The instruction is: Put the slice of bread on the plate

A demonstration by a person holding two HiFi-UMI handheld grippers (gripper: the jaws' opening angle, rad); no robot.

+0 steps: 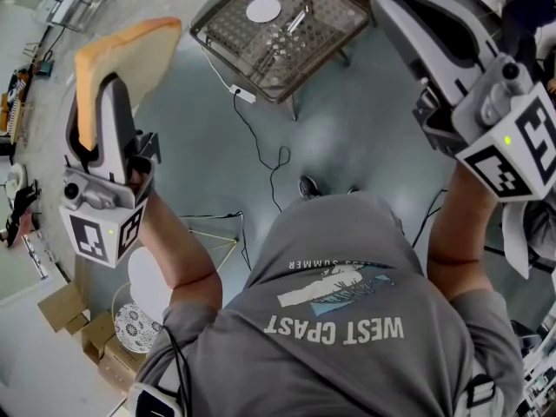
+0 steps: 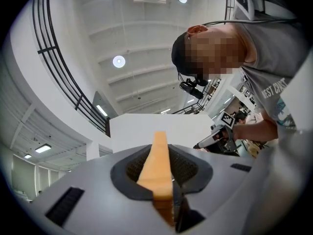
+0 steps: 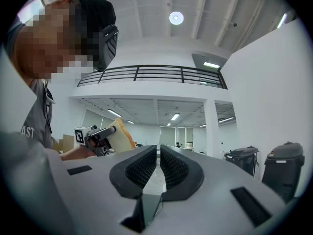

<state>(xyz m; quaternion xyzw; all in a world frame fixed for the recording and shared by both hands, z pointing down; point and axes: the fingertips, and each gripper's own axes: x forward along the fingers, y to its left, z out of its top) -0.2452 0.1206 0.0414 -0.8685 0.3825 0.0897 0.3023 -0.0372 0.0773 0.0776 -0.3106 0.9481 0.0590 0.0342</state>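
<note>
A slice of bread (image 1: 130, 59) with a tan crust stands on edge, raised high in the head view's upper left. My left gripper (image 1: 104, 89) is shut on its lower part. The left gripper view shows the slice (image 2: 157, 160) edge-on, with a pad pressing on each side of it. A small white plate (image 1: 263, 9) lies on a wire-mesh table (image 1: 334, 37) far below, at the top centre. My right gripper (image 1: 382, 3) is raised at the upper right. Its jaws (image 3: 159, 153) stand almost together with nothing between them. The right gripper view catches the bread (image 3: 122, 133) at the left.
A metal utensil (image 1: 295, 20) lies beside the plate on the mesh table. A cable (image 1: 261, 137) runs across the grey floor under it. Cardboard boxes (image 1: 78, 320), a white disc (image 1: 149, 281) and a patterned dish (image 1: 135, 327) sit at the lower left. Two dark bins (image 3: 264, 168) stand far right.
</note>
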